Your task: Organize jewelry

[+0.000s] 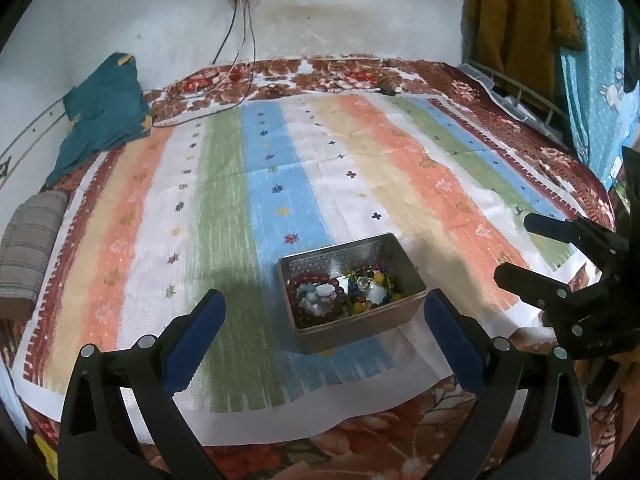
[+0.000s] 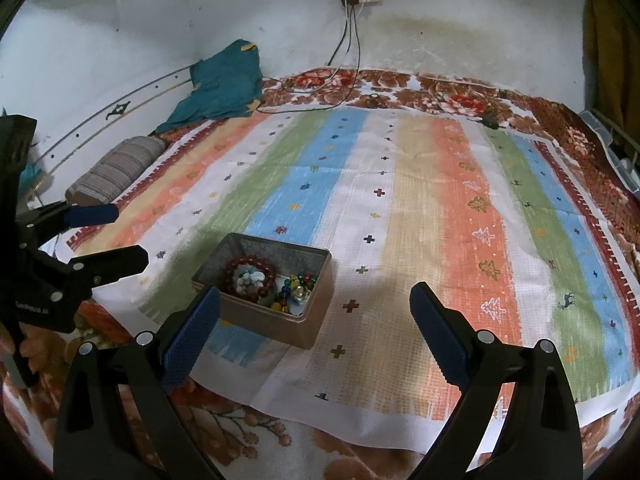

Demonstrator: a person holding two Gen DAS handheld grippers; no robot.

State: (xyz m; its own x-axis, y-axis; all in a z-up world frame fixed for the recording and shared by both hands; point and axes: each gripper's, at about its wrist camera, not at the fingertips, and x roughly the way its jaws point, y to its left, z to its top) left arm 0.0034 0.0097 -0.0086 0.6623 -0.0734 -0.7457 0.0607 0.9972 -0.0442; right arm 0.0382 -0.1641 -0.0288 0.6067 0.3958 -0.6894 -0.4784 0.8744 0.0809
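Jewelry tin (image 1: 352, 292) just beyond left tool (image 1: 324, 312)

tin (image 1: 404, 304): near wall hides lower beads | yellow garment (image 1: 516, 20): cut off at top

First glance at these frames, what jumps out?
The open metal tin on the striped cloth, holding a dark red bead bracelet beside a tangle of multicoloured beads. Next, the left tool and the right tool, both wide open and empty, hover near the tin. A teal garment lies crumpled by the far wall.
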